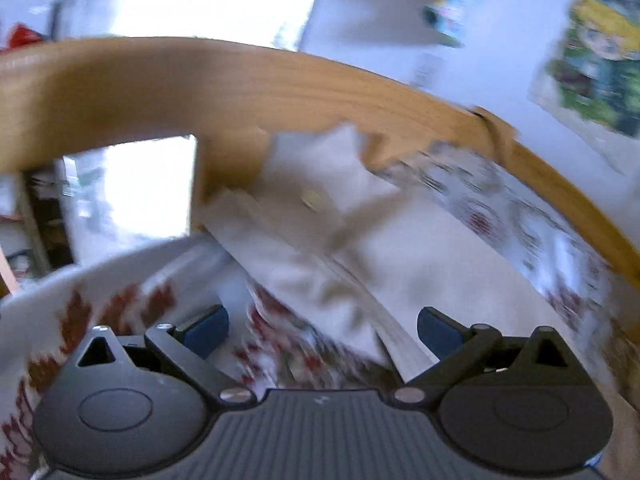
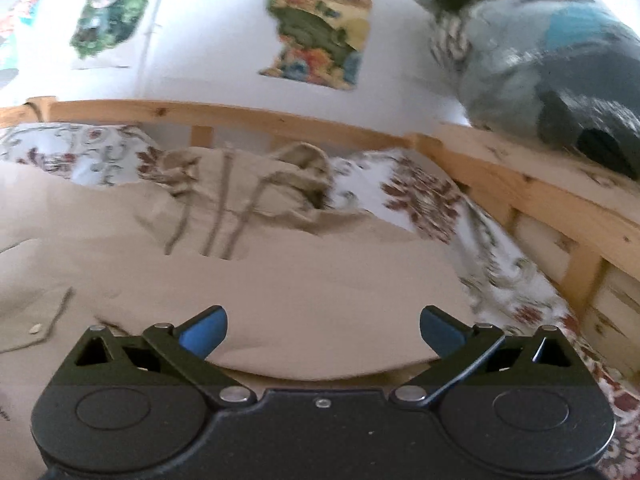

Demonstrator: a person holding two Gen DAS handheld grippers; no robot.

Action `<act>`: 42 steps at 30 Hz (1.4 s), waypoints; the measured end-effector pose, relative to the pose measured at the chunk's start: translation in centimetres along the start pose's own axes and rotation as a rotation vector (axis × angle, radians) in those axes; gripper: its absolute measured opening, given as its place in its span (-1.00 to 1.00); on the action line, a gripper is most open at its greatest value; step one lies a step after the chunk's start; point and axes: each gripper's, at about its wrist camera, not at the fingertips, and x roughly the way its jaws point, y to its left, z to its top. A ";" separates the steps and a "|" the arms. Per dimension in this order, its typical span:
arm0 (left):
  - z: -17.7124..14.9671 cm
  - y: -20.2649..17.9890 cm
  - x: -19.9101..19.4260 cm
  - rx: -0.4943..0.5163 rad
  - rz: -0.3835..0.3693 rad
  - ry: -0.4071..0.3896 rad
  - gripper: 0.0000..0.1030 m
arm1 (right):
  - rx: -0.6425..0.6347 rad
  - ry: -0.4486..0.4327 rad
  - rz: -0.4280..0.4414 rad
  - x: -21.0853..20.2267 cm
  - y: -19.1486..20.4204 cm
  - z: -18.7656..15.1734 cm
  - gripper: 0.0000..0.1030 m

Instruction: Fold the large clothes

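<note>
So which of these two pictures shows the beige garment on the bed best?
The right wrist view: the beige garment lies spread across the bed, sharp, with a buttoned pocket and drawstrings visible. The left wrist view shows only a blurred, tilted part of it against the wooden bed frame.

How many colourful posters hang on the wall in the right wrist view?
3. One poster hangs at top centre, one at upper left, and one is cut by the left edge. More may lie outside the frame.

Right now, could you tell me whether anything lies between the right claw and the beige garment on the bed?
Nothing visible does: the open right claw hangs directly over the beige garment, with no object between.
</note>
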 end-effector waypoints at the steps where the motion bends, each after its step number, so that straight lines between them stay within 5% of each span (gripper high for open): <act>1: 0.3 -0.1 0.4 -0.005 0.029 -0.009 0.99 | -0.012 -0.008 0.009 -0.1 0.4 0.0 0.98; 3: 0.4 -0.8 1.5 -0.009 0.095 -0.015 0.98 | -0.046 -0.021 0.026 -0.1 1.2 -0.1 0.98; 7: 0.7 -1.0 2.6 -0.023 0.161 -0.035 0.56 | -0.066 -0.019 0.035 0.1 1.9 -0.4 0.98; 14: -0.9 -0.9 -0.3 -0.016 0.080 -0.113 -0.60 | -0.009 0.005 0.049 0.3 1.2 -0.2 0.98; 20: -1.5 -3.4 -4.9 0.107 -0.030 -0.247 -0.81 | 0.013 -0.022 0.052 -0.4 0.8 0.3 0.98; 24: -1.9 -7.0 -9.2 0.227 -0.187 -0.370 -0.87 | 0.027 -0.033 0.057 -0.6 0.4 0.5 0.98; 31: -6.0 -17.0 -17.0 0.594 -0.596 -0.514 -0.88 | 0.049 -0.045 0.051 -0.6 0.0 0.5 0.98; 36: -12.7 -24.1 -20.3 0.839 -0.889 -0.504 -0.89 | 0.027 -0.066 0.007 -0.2 -0.5 -0.2 0.98; 39: -18.5 -26.7 -21.6 0.954 -1.005 -0.443 -0.89 | 0.010 -0.067 -0.054 0.4 -1.1 -1.0 0.99; 42: -23.4 -28.9 -20.9 1.056 -1.043 -0.314 -0.81 | 0.034 -0.042 -0.084 1.2 -2.1 -1.9 0.98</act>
